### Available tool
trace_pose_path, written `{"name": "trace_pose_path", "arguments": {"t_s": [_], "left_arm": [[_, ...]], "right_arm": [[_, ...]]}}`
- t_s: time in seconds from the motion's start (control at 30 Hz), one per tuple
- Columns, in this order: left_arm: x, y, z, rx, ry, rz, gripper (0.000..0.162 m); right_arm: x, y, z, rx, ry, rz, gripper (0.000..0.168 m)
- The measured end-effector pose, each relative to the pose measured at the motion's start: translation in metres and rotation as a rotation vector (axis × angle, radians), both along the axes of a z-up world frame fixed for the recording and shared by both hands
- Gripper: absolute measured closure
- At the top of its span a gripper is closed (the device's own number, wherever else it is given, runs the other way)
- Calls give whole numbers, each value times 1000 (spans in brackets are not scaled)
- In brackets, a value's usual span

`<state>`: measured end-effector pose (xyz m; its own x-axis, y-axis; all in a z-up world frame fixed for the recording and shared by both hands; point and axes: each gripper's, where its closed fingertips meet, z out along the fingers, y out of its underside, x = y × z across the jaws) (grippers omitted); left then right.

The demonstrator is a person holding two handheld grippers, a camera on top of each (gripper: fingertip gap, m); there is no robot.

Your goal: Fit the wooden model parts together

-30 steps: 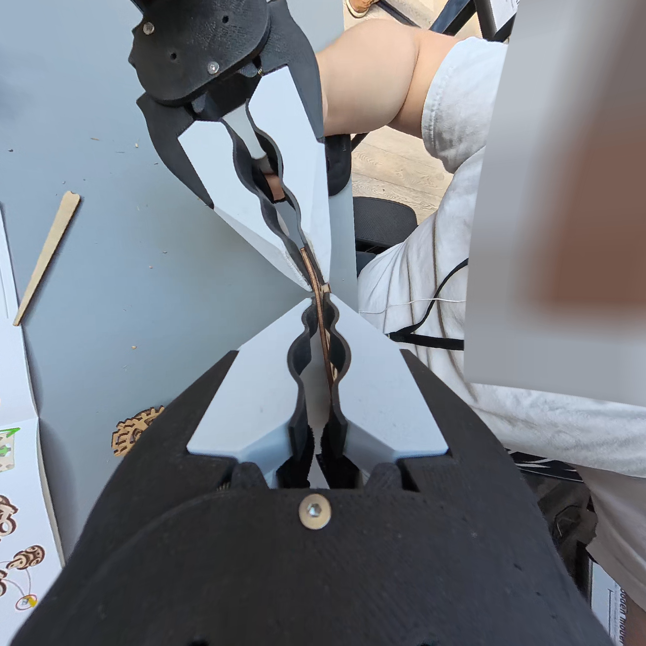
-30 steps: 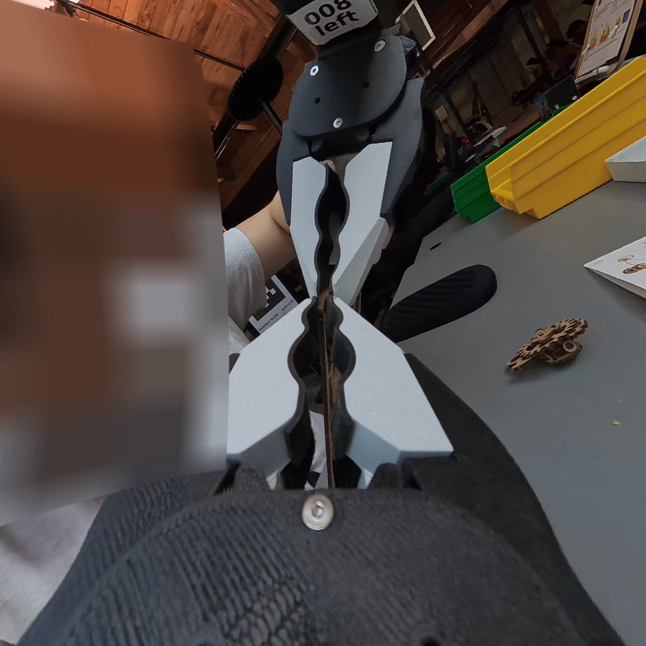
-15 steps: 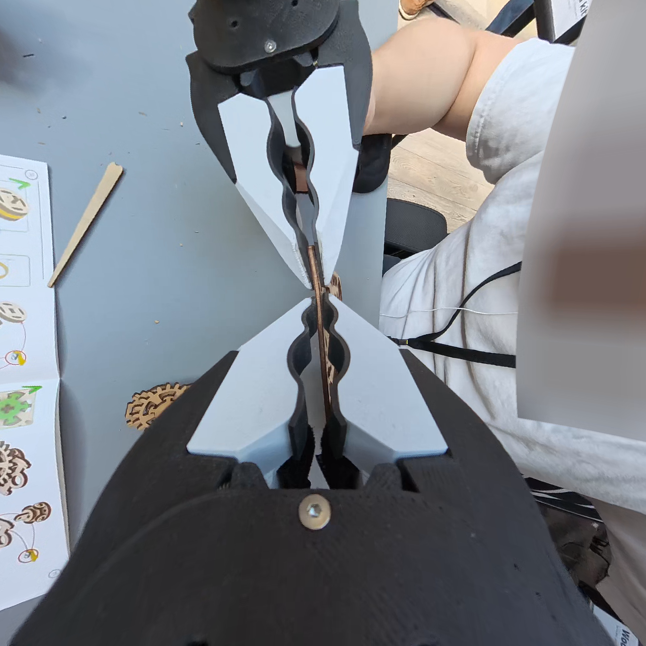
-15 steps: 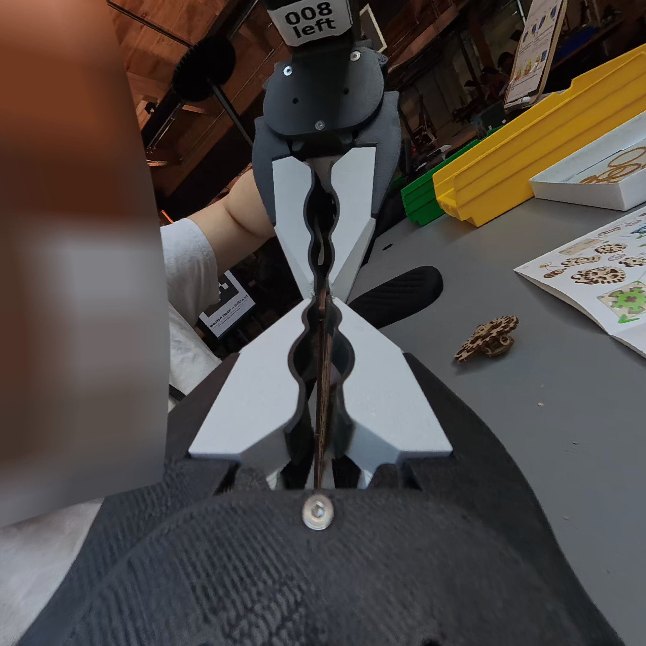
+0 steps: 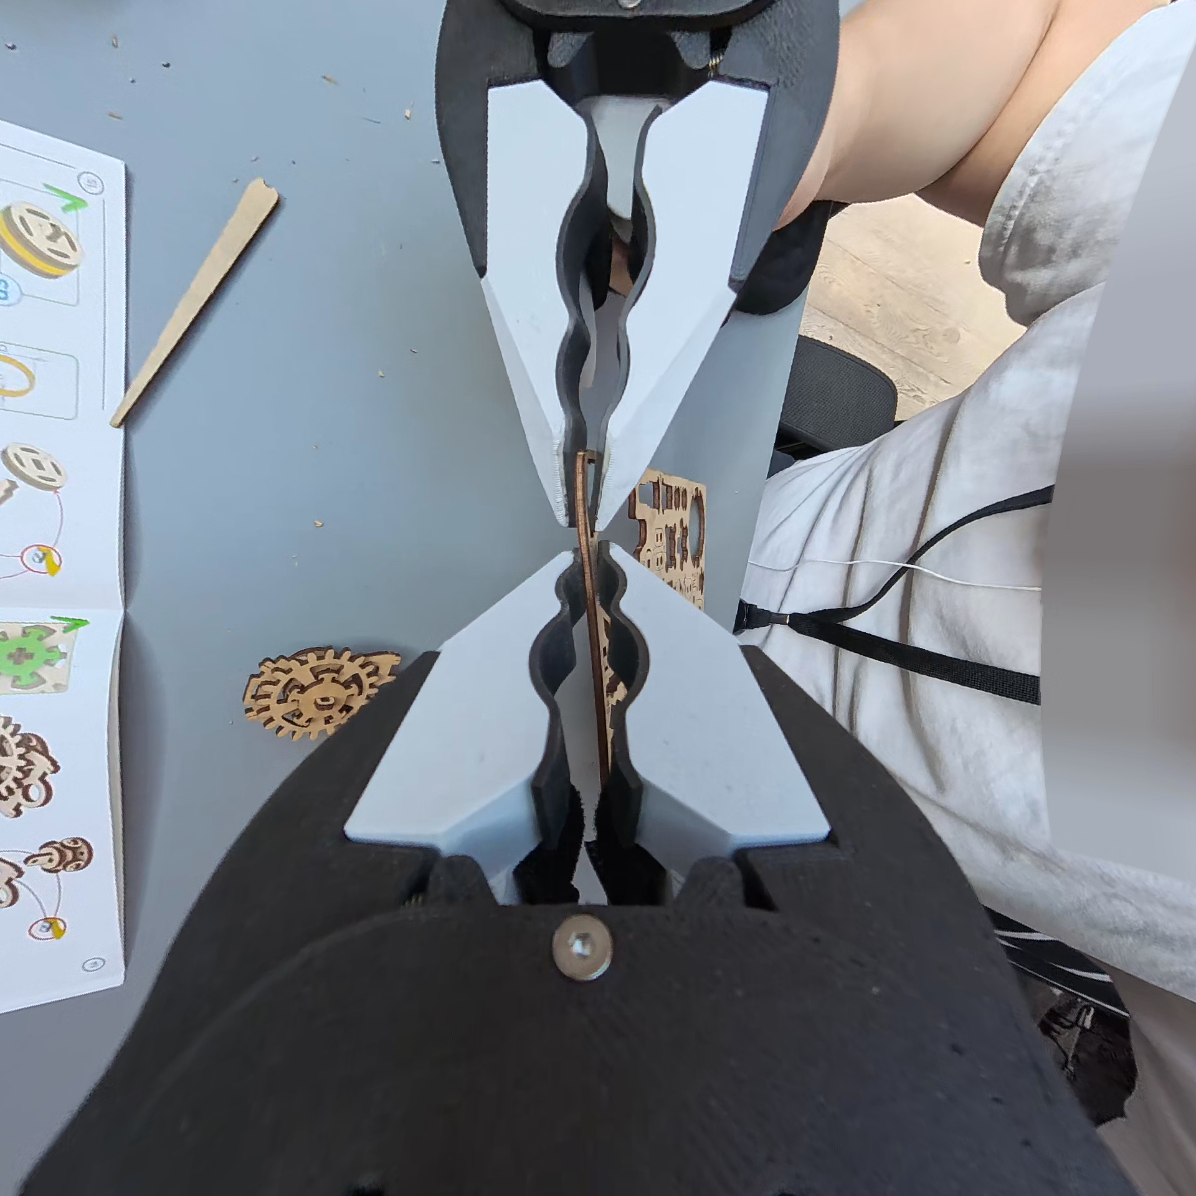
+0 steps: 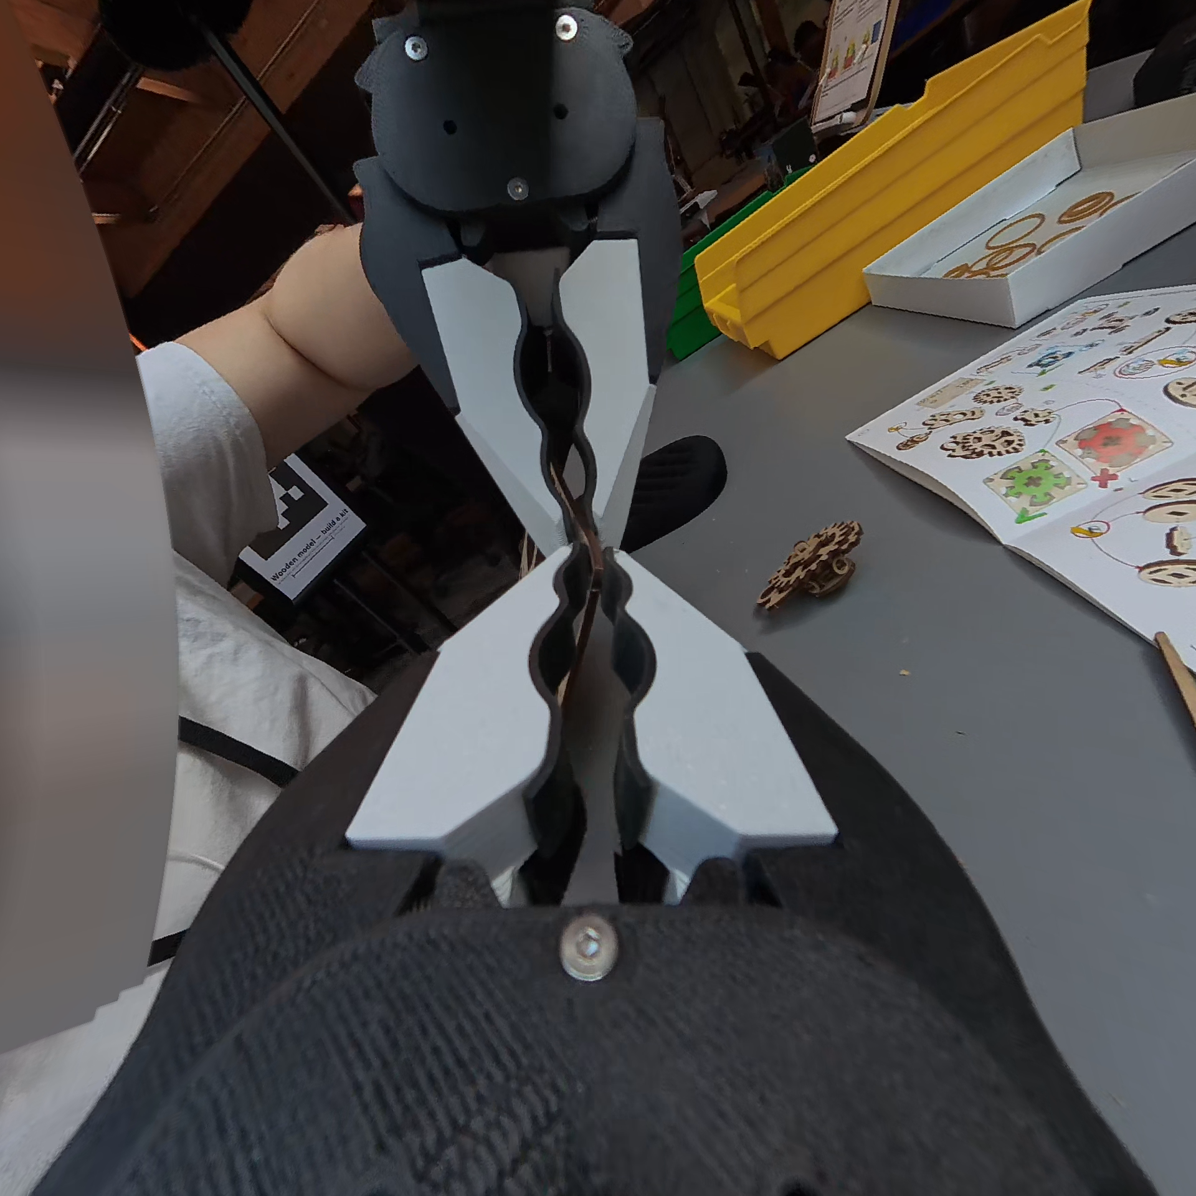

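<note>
Left wrist view: a thin, flat laser-cut wooden sheet (image 5: 596, 653) is pinched edge-on by the left gripper (image 5: 587, 562). Its far end is clamped by the opposing right gripper (image 5: 581, 511), tips nearly touching above the grey table (image 5: 310, 401).

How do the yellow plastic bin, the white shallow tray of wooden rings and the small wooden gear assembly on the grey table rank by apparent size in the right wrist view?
1. Yellow plastic bin
2. White shallow tray
3. Wooden gear assembly, though nearest the camera.

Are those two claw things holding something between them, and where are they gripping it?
Both grip one thin laser-cut wooden sheet, seen edge-on: the left gripper on its near end, the right gripper on its far end.
</note>
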<state>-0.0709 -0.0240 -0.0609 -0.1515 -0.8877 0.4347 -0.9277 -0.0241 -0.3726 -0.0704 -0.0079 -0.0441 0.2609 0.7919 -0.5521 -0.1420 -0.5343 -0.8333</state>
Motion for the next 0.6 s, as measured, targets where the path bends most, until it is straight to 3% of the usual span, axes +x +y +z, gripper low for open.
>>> {"name": "trace_pose_path", "arguments": {"t_s": [0.03,0.23,0.3,0.4,0.5,0.6], "left_arm": [[-1,1,-2,8,9,-1,160],[0,8,-13,75,40,-11,160],[-1,7,-11,98,31,-56,159],[5,14,1,87,-18,-1,160],[2,17,0,80,-18,30,160],[1,13,0,76,-22,26,159]], "right_arm": [[-1,1,-3,-3,-17,-11,165],[1,7,-12,-22,-75,-80,163],[0,4,-7,-104,66,12,166],[14,11,10,-145,229,16,162],[18,13,11,-22,108,-43,158],[13,12,8,-17,74,-38,156]]}}
